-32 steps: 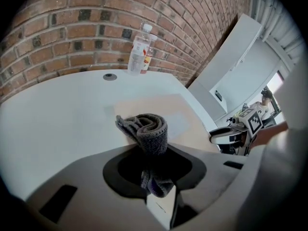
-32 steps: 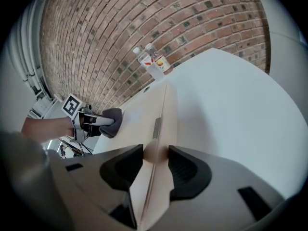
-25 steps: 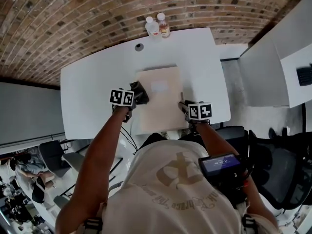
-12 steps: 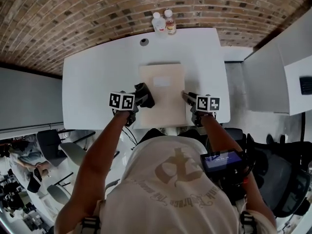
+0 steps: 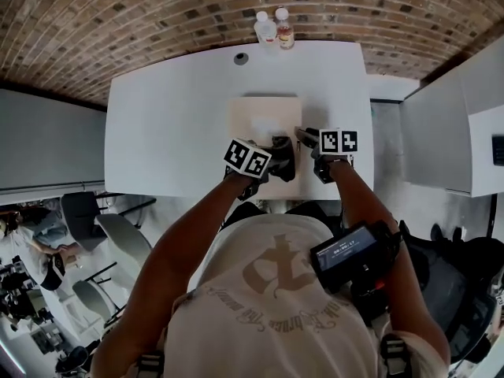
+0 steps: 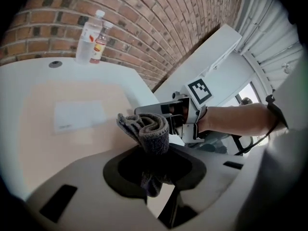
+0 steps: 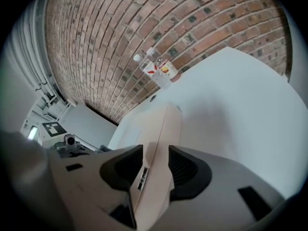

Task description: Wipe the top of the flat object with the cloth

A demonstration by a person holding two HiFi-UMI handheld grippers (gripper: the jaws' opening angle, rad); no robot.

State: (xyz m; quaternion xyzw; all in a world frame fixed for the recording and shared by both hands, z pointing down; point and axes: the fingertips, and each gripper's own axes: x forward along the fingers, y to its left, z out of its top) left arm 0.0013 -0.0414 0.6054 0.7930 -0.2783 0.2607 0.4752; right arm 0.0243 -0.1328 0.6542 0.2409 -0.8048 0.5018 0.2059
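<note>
A flat tan cardboard box (image 5: 264,110) with a pale label lies on the white table (image 5: 157,116). My left gripper (image 5: 277,161) is shut on a bunched dark grey cloth (image 5: 283,156), which sits over the box's near right part. In the left gripper view the cloth (image 6: 147,128) sticks up from between the jaws of the left gripper (image 6: 154,159), above the box (image 6: 62,129). My right gripper (image 5: 304,138) is at the box's right edge. The right gripper (image 7: 156,170) has both jaws closed on that box edge (image 7: 161,134).
Two bottles (image 5: 275,28) stand at the table's far edge, with a round cable port (image 5: 241,57) beside them. A brick wall lies beyond. A white cabinet (image 5: 441,116) stands to the right of the table. Office chairs (image 5: 102,235) are by the near left.
My left gripper has carried the cloth rightward across the box, from its left side to close beside the right gripper. The right gripper stays on the box's right edge.
</note>
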